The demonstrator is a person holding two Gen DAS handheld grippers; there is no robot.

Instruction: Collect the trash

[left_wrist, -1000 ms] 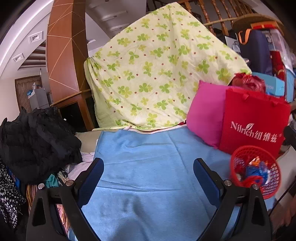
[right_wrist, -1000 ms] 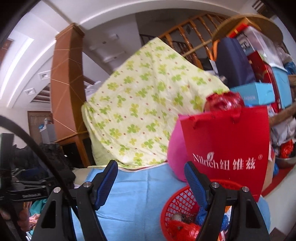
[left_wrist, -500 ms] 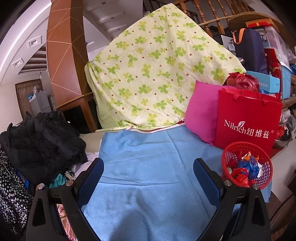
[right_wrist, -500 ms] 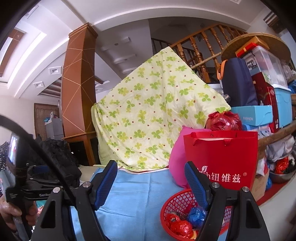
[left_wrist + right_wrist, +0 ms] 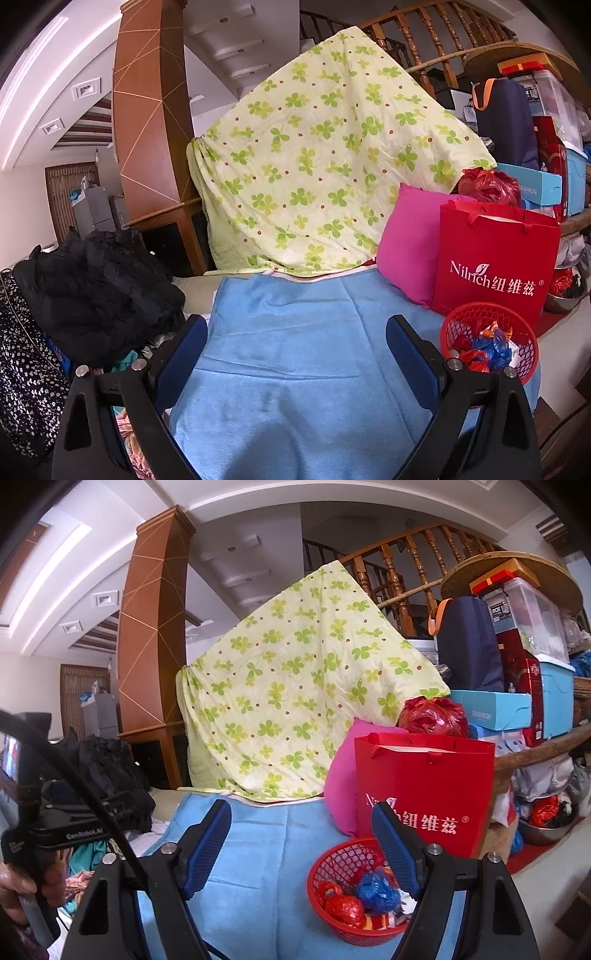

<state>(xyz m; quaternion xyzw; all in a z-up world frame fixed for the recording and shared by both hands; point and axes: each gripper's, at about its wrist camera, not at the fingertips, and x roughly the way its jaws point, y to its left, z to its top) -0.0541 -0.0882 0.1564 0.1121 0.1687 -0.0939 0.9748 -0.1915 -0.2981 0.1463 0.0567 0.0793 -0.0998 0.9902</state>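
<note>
Trash (image 5: pixel 364 895) sits bunched in the red basket (image 5: pixel 332 864) on the blue cloth (image 5: pixel 295 350), beside the red bag (image 5: pixel 495 266). Both tools, left (image 5: pixel 297 350) and right (image 5: pixel 301 843), gape empty above it. Collection looks finished; next, scan for strays.

The red bag (image 5: pixel 495 266) reads "Nilrich"; the blue box (image 5: pixel 491 709) reads "FASHION".
</note>
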